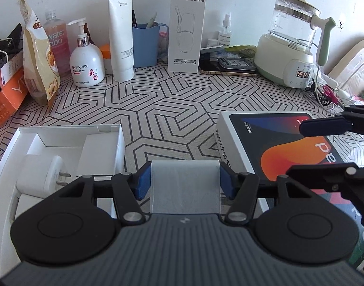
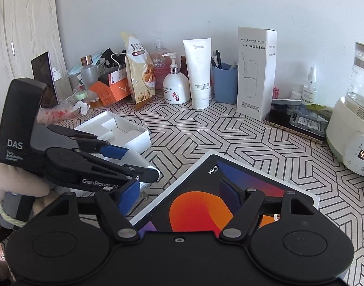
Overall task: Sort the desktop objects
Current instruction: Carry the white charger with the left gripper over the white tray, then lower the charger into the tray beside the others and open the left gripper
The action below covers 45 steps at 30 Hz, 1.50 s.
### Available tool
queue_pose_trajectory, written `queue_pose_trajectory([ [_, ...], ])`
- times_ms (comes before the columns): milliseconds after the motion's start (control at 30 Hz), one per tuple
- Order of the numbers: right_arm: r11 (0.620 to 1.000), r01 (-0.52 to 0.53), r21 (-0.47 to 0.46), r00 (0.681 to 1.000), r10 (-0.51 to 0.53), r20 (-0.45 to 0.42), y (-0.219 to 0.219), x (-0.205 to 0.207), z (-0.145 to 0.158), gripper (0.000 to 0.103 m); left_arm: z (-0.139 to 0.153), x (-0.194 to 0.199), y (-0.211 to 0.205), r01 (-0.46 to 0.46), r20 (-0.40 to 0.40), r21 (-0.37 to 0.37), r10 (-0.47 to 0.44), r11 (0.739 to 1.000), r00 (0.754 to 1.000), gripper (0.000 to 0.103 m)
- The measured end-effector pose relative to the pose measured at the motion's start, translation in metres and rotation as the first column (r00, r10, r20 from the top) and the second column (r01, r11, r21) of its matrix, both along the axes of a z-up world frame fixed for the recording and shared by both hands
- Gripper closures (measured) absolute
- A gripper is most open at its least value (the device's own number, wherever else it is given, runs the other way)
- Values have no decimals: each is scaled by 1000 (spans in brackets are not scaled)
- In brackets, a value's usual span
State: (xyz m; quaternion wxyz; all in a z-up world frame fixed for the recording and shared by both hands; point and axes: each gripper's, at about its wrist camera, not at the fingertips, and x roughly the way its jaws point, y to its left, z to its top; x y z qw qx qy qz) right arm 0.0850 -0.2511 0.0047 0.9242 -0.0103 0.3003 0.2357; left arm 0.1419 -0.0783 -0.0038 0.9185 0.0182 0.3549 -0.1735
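Observation:
My left gripper [image 1: 184, 183] is shut on a pale grey flat object [image 1: 185, 186] and holds it above the patterned tabletop, between an open white box [image 1: 69, 143] and a Redmi Pad box [image 1: 272, 147]. A white charger plug [image 1: 42, 175] lies in the white box. My right gripper [image 2: 182, 197] is open and empty, hovering over the Redmi Pad box [image 2: 205, 205]. In the right wrist view the left gripper [image 2: 134, 166] holds the pale object [image 2: 136, 158] beside the white box [image 2: 124, 131]. The right gripper's fingers [image 1: 325, 125] enter the left wrist view from the right.
Along the back wall stand a snack bag [image 1: 38, 54], a pump bottle [image 1: 86, 64], a white tube [image 1: 121, 38], a blue pen cup [image 1: 146, 43], a tall white carton [image 1: 187, 23] and a glass kettle [image 1: 294, 45]. A tray with a phone [image 1: 227, 68] lies beside it.

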Motion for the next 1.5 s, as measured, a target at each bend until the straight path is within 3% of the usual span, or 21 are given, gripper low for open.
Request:
queue_pose_trajectory([
  [167, 1000, 15, 9, 1000, -15, -10, -1, 2, -2, 25, 8, -15, 1, 5, 52, 7, -5, 1000, 999, 46],
  [333, 1000, 10, 9, 1000, -10, -9, 3, -2, 1, 25, 25, -24, 26, 18, 64, -134, -10, 991, 998, 46],
  [567, 1000, -17, -7, 1000, 17, 6, 19, -11, 7, 25, 52, -51, 76, -41, 152, -179, 68, 983, 986, 46],
  [767, 998, -60, 9, 998, 60, 8, 44, -4, 9, 25, 52, -77, 120, -105, 183, -161, 134, 981, 974, 46],
  [933, 993, -121, -6, 993, 121, 5, 71, -5, 8, 25, 33, -96, 144, -151, 183, -137, 175, 979, 967, 47],
  [1267, 977, -208, -42, 978, 208, -15, 116, -14, 6, 25, 17, -98, 173, -195, 148, -121, 212, 973, 966, 47],
  [1433, 967, -244, -80, 970, 242, -30, 141, -13, 7, 25, 8, -106, 189, -214, 129, -136, 231, 967, 964, 44],
  [1500, 961, -262, -87, 965, 260, -39, 152, -14, 6, 25, 6, -108, 189, -206, 121, -84, 215, 975, 969, 36],
])
